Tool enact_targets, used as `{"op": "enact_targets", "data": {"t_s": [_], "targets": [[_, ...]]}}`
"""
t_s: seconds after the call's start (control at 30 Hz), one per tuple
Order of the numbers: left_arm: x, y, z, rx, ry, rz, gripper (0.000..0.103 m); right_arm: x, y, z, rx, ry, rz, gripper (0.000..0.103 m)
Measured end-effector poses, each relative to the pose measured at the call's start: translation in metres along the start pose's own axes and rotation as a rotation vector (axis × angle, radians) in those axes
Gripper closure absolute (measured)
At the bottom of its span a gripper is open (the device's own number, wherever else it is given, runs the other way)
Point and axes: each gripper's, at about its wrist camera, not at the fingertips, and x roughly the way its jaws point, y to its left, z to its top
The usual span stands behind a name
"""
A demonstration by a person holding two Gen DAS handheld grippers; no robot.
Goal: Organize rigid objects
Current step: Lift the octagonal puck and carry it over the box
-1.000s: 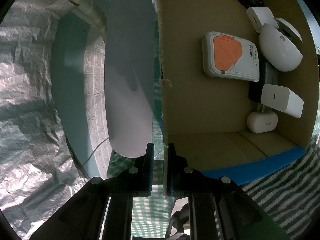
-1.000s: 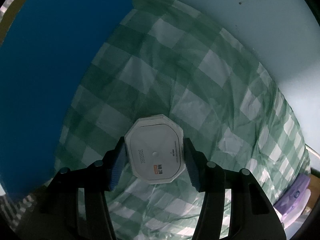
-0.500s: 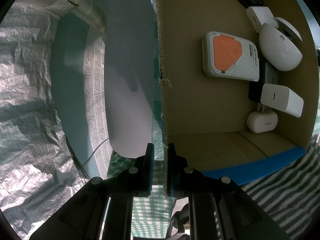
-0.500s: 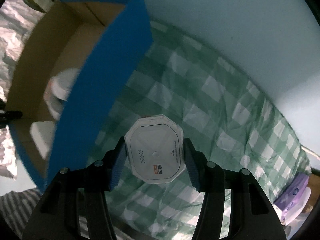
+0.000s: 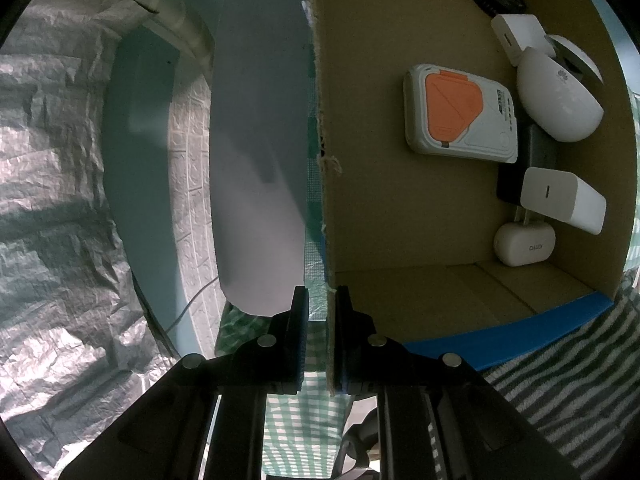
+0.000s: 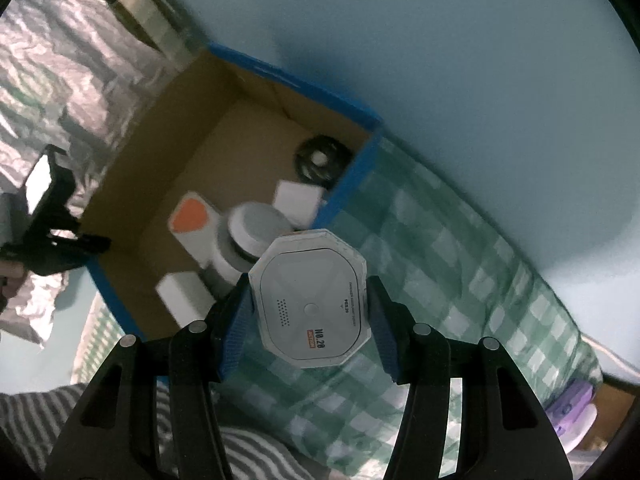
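Right gripper (image 6: 308, 304) clamped on white octagonal device (image 6: 310, 298), marked "No.20". Behind it: blue-edged cardboard box (image 6: 352, 176) on green checked cloth (image 6: 460, 280), holding white gadgets.

Box (image 5: 400, 160) is plain matt cardboard with a ragged torn edge, blue outside. Gadgets inside, like the orange-and-white one (image 5: 460, 120), look smooth plastic. Checked cloth (image 6: 460, 280) underneath, crinkly foil (image 5: 52, 200) behind.

My octagonal device (image 6: 312, 300) is white with an orange label; the box (image 6: 348, 104) is blue outside, brown inside; the cloth (image 6: 460, 280) is green-and-white checked.
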Motion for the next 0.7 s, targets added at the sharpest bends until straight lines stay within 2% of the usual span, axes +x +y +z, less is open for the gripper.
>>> {"op": "enact_targets", "data": {"t_s": [0.27, 0.7], "targets": [[-0.001, 0.001, 0.0, -0.005, -0.006, -0.003, 0.091, 0.016, 0.036, 0.023, -0.066, 0.016, 0.015, 0.048], [-0.004, -0.002, 0.0, -0.009, -0.012, -0.012, 0.09, 0.067, 0.076, 0.041, -0.119, 0.105, 0.011, 0.048]]}}
